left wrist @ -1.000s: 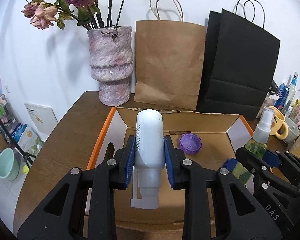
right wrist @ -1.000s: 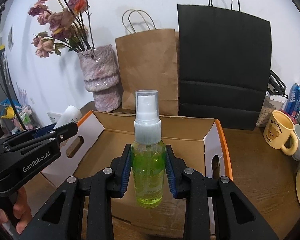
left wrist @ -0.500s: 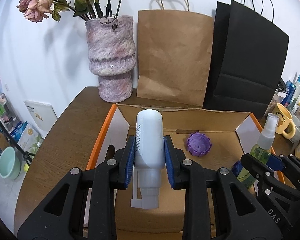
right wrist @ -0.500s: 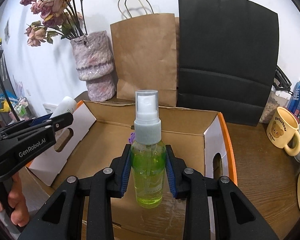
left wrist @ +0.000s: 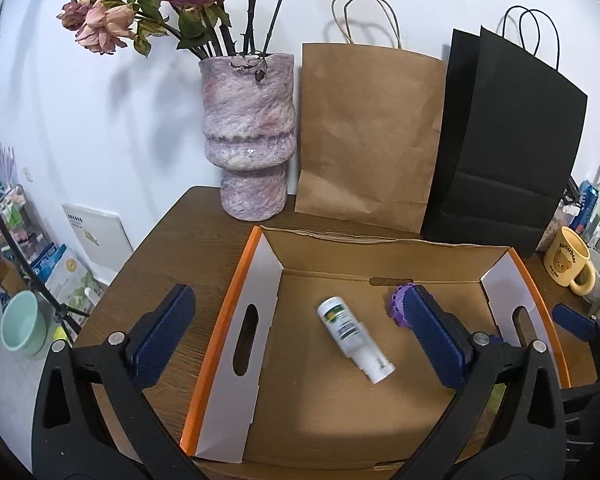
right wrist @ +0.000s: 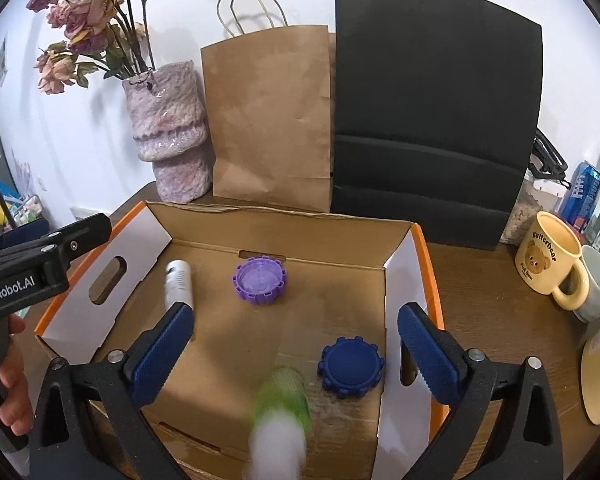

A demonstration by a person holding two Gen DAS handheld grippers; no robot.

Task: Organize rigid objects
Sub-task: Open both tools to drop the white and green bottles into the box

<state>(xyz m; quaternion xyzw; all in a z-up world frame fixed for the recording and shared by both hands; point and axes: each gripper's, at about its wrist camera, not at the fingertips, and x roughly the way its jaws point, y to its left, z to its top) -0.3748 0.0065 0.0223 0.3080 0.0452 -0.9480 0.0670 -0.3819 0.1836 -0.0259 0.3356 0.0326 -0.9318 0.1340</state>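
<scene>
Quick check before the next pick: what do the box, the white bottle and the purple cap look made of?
Box: corrugated cardboard by the look, matte brown inside, white and orange outside, folded flaps. White bottle: probably plastic, smooth and opaque, with a printed label. Purple cap: likely moulded plastic, slightly glossy, with a notched rim.

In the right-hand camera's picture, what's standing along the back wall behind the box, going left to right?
Purple vase with dried flowers → brown paper bag → black paper bag → blue can → yellow bear mug.
</scene>
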